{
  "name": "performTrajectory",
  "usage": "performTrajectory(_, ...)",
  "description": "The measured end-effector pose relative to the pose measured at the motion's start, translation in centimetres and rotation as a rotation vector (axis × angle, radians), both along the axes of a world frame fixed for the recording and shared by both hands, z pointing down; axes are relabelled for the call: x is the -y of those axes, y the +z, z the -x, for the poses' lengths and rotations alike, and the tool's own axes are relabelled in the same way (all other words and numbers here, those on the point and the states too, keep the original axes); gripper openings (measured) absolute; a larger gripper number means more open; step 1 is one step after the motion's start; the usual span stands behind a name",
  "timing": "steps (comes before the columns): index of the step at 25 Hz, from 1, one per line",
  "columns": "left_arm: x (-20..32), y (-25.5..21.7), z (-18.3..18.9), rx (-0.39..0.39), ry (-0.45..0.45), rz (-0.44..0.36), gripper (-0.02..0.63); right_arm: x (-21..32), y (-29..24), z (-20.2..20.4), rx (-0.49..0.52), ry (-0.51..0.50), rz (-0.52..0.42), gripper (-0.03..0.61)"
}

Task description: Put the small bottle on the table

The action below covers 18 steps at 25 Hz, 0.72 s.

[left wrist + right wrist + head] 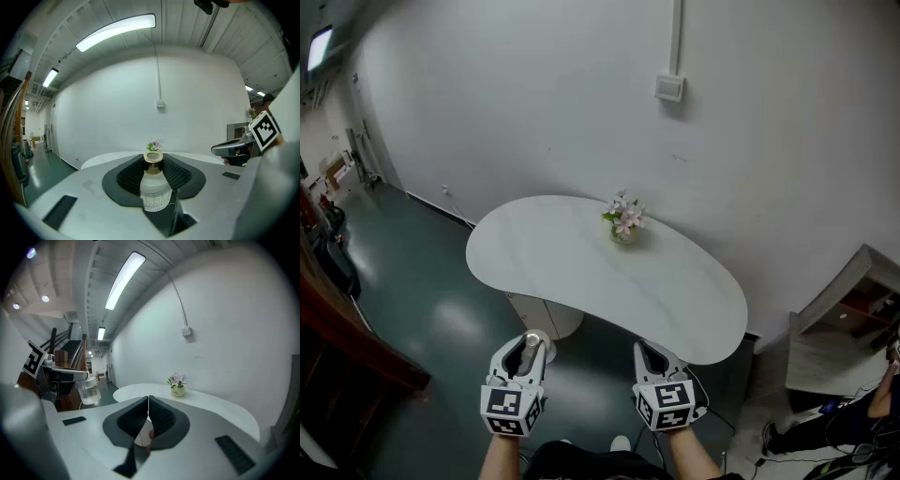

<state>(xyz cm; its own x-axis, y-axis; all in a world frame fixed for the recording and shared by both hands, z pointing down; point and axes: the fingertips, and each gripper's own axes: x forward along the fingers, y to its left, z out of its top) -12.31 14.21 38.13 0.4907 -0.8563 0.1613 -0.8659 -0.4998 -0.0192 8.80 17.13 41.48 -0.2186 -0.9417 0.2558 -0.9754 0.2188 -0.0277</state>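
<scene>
Ahead of your right tool (652, 352) a white kidney-shaped table (581, 272) stands against a plain white wall (534, 112) bearing a switch box (669, 88), with a flower pot (623, 225) near its far edge, glossy dark green floor (422, 300) below and long strip lights (117, 30) overhead.

We note even, bright light from ceiling strip lamps (116, 31); soft sheen on the floor (457, 319). Both gripper views bow strongly, corners black; head view sharp.

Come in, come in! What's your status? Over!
Left gripper shut on small clear gold-capped bottle. Right gripper shut, empty. White rounded table ahead; flower pot near its far edge.
</scene>
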Motion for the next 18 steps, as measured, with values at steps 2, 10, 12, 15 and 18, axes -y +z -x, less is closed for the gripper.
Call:
performTrajectory(2, 0.2, -0.1, -0.3, -0.002, 0.001, -0.002, 0.129, 0.3, 0.0, -0.2, -0.002, -0.003, -0.001, 0.067)
performTrajectory(10, 0.3, -0.2, -0.3, -0.008, -0.013, -0.001, 0.129, 0.5, 0.1, -0.6, -0.006, -0.005, 0.003, 0.067)
performTrajectory(12, 0.3, -0.1, -0.4, -0.002, -0.012, -0.001, 0.129, 0.5, 0.1, -0.8, -0.007, 0.002, 0.0, 0.067)
performTrajectory(15, 0.1, 0.0, -0.7, 0.006, -0.016, 0.003, 0.129, 0.3, 0.0, -0.9, -0.023, -0.009, -0.009, 0.067)
performTrajectory(18, 0.0, -0.1, -1.1, 0.009, -0.023, 0.002, 0.129, 0.1, 0.0, -1.4, -0.035, -0.02, -0.01, 0.067)
